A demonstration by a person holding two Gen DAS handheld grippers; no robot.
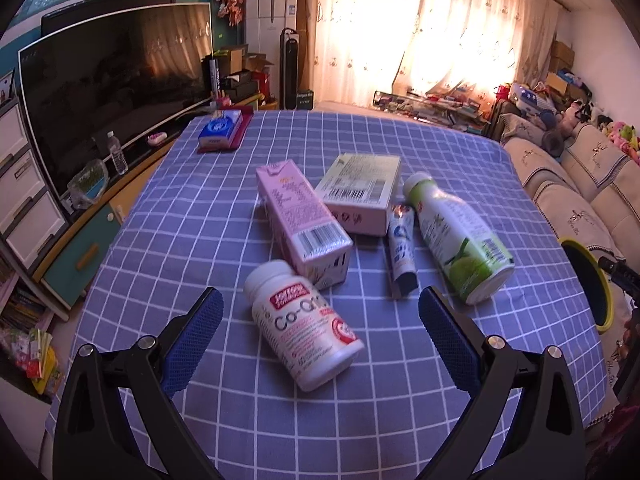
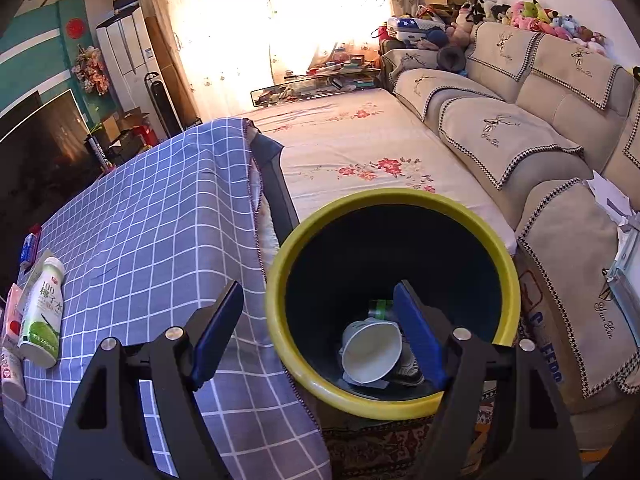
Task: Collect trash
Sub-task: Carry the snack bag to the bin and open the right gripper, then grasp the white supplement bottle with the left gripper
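Left gripper (image 1: 321, 304) spread wide and empty over the white pill bottle (image 1: 303, 326), near the table (image 1: 168, 208) edge. Right gripper (image 2: 319, 308) wide, empty, above the yellow-rimmed bin (image 2: 276, 320) just off the table's corner; paper cup (image 2: 371, 350) inside, other contents dim, half hidden behind one finger.

Hidden, cropped and blurred parts

Running off the left edge of the right wrist view: pink carton (image 2: 11, 308) and white pill bottle (image 2: 11, 372); lying half hidden behind the right finger (image 2: 420, 340) inside the bin (image 2: 276, 312): crushed trash under the paper cup (image 2: 370, 354); blurring beyond reading: pill bottle's (image 1: 304, 328) small print; showing only a sliver at the right edge: bin (image 1: 600, 280).
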